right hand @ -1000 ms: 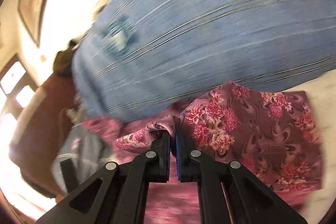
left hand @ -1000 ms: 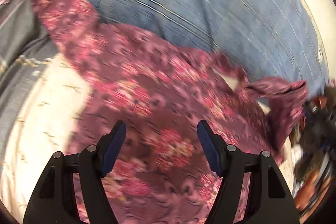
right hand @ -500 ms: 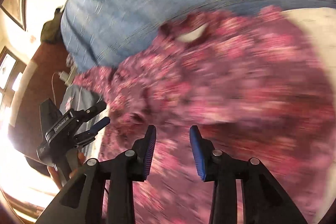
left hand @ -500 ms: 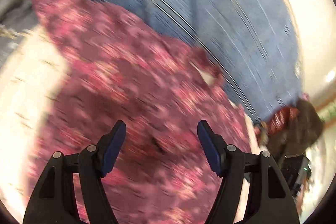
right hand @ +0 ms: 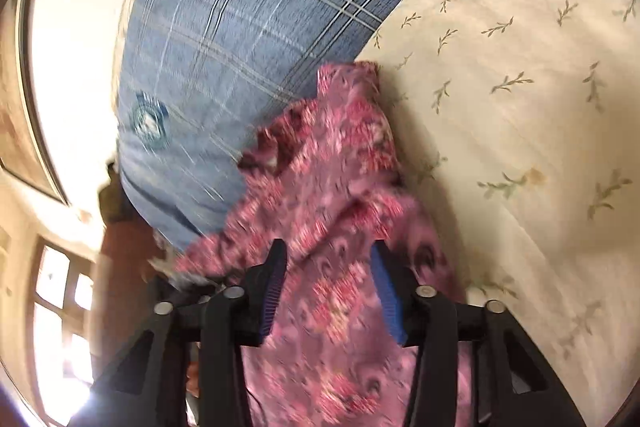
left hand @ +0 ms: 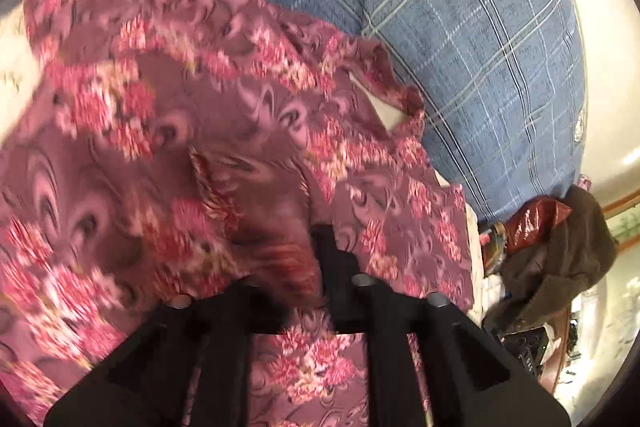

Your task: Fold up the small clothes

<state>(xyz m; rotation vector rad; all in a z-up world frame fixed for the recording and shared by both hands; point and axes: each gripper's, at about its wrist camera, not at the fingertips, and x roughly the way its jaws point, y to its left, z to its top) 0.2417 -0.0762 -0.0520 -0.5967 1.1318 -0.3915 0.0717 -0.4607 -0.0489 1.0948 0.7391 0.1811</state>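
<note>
Garment (left hand: 224,131), maroon with pink floral print, rumpled, lying on cream sprigged bedsheet (right hand: 520,99) against blue plaid pillow (left hand: 460,39). Left gripper (left hand: 316,247) clamped on a fabric fold; right gripper (right hand: 328,287) half-spread, jaws opening, cloth between them, unpinched.

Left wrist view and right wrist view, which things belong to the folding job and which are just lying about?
Job:
floral garment
left tongs, shut on it
right tongs, opening, garment between them

Lying about:
blue plaid pillow
cream sheet
brown coat
</note>
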